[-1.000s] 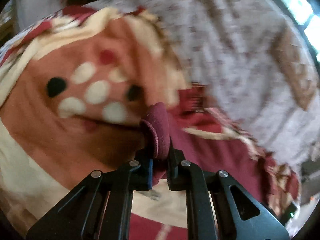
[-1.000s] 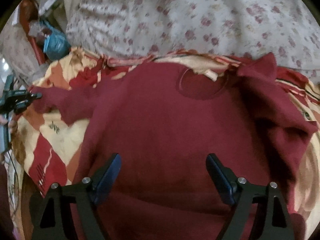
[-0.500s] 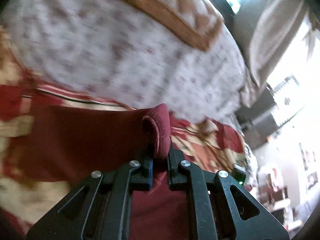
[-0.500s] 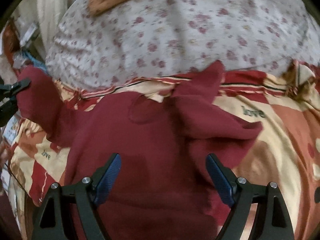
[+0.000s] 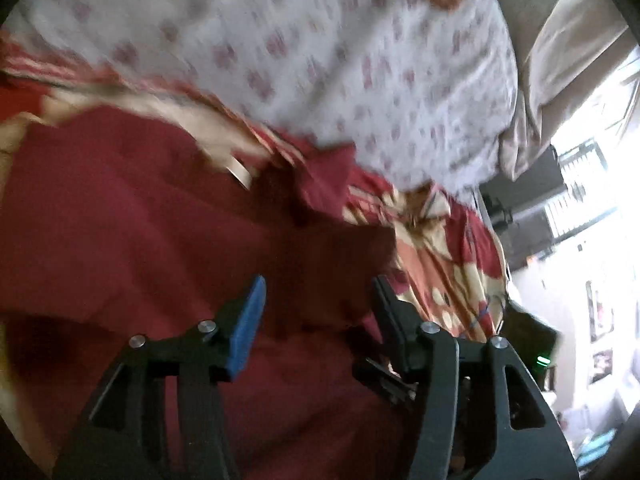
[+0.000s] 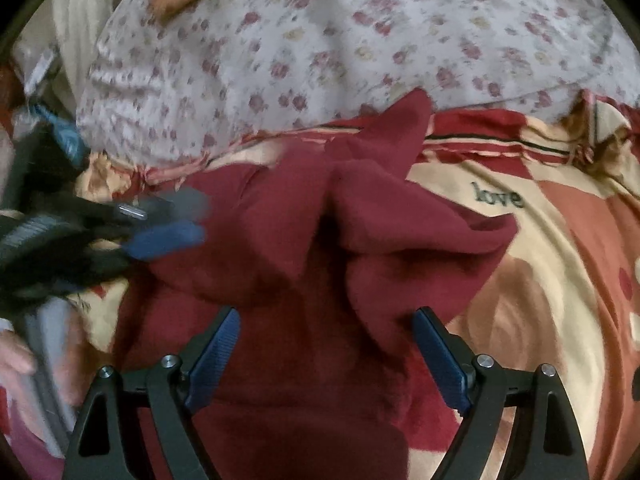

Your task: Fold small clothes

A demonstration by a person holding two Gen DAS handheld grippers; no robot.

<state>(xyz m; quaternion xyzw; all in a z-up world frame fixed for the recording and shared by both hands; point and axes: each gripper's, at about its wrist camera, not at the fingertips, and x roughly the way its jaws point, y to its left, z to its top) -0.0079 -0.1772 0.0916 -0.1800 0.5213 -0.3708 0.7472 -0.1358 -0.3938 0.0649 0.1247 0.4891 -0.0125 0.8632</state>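
A small maroon top [image 6: 304,360] lies on a red, cream and orange bedspread [image 6: 552,272], both sleeves folded in over its body. It fills the lower left of the left wrist view [image 5: 132,240]. My left gripper [image 5: 320,300] is open and empty just above the cloth; it also shows blurred at the left of the right wrist view [image 6: 168,224]. My right gripper [image 6: 326,344] is open and empty over the top's lower body.
A white floral quilt [image 6: 320,40] lies bunched behind the top, also in the left wrist view [image 5: 320,48]. A person's hand [image 6: 16,360] shows at the left edge. Shelves and a bright window [image 5: 592,168] lie off the bed's right side.
My left gripper carried the left sleeve across onto the top's body, then opened and let it go. My right gripper stayed open.
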